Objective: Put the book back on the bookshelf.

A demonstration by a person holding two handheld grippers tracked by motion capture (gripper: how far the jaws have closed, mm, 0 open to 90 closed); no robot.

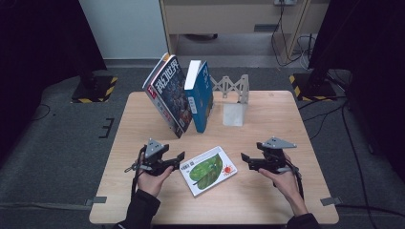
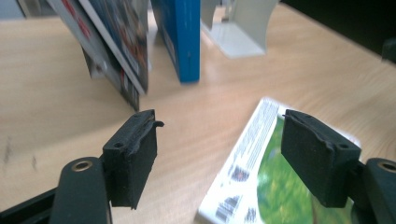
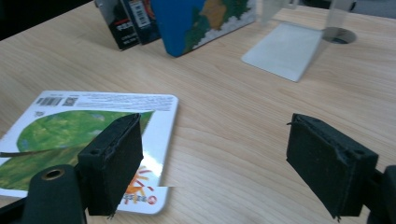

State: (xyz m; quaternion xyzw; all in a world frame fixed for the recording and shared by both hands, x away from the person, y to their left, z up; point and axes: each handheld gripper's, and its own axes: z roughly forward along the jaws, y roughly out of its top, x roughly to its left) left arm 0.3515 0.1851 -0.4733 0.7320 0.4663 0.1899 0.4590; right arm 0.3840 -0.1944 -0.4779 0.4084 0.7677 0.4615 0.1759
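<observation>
A thin book with a green leaf cover lies flat near the table's front, between my two grippers. My left gripper is open just left of that book, jaws wide with nothing between them. My right gripper is open just right of it, and its left jaw stands over the book's near corner. Further back, a dark magazine and a blue book stand leaning together. A white metal bookend stands to their right.
The wooden table has bare surface on its right side and front left. Beyond the table's far edge lie grey carpet, black stands with yellow striped bases and cables on the floor.
</observation>
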